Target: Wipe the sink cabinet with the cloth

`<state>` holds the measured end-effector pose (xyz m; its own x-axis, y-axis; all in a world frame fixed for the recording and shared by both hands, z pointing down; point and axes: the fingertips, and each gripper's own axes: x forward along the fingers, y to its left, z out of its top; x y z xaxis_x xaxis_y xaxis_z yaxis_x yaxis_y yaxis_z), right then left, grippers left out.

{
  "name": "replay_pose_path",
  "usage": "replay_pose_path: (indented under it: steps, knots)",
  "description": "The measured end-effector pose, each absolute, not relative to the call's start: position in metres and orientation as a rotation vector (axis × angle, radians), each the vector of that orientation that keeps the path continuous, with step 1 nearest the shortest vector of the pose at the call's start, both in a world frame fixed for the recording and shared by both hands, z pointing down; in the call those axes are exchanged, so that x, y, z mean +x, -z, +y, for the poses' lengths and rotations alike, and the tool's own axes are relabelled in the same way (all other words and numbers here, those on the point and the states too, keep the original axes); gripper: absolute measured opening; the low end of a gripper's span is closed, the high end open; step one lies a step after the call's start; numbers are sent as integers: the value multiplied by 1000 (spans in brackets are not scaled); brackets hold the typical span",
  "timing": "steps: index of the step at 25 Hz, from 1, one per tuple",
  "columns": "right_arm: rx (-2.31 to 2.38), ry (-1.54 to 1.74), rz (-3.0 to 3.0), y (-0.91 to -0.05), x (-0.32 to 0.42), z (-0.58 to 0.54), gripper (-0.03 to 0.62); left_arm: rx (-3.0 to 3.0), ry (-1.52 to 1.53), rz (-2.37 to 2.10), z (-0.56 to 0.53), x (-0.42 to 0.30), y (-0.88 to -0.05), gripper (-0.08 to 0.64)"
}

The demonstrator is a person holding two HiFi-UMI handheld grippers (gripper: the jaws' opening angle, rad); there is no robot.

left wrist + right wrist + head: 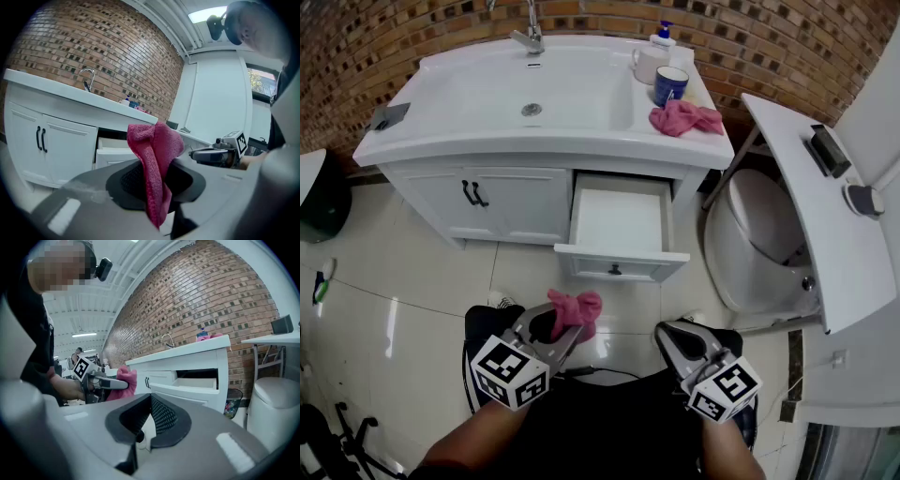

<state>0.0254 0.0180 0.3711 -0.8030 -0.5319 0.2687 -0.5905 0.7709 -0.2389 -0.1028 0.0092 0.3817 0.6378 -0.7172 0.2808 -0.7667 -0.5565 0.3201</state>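
Left hand-held gripper point(159, 183) seemingly tight on pink cloth point(157, 145)

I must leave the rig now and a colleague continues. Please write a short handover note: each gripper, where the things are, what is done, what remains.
Left gripper: shut on the pink cloth, held low in front of the sink cabinet, not touching it.
Right gripper: shut, nothing between its jaws.
Cabinet: both doors closed, the drawer pulled open.
A second pink cloth lies on the countertop beside the blue mug.
Done: cloth is in hand.
Left: bring the cloth to the cabinet and wipe it. No wiping contact shows yet.
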Motion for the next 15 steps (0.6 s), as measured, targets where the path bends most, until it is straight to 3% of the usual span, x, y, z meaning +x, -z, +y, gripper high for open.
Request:
replay_pose_path:
  steps: [15]
  knots:
    - [915, -316, -2770, -372, 18, -47, 6, 2351, -247, -1416, -79, -152, -433, 112]
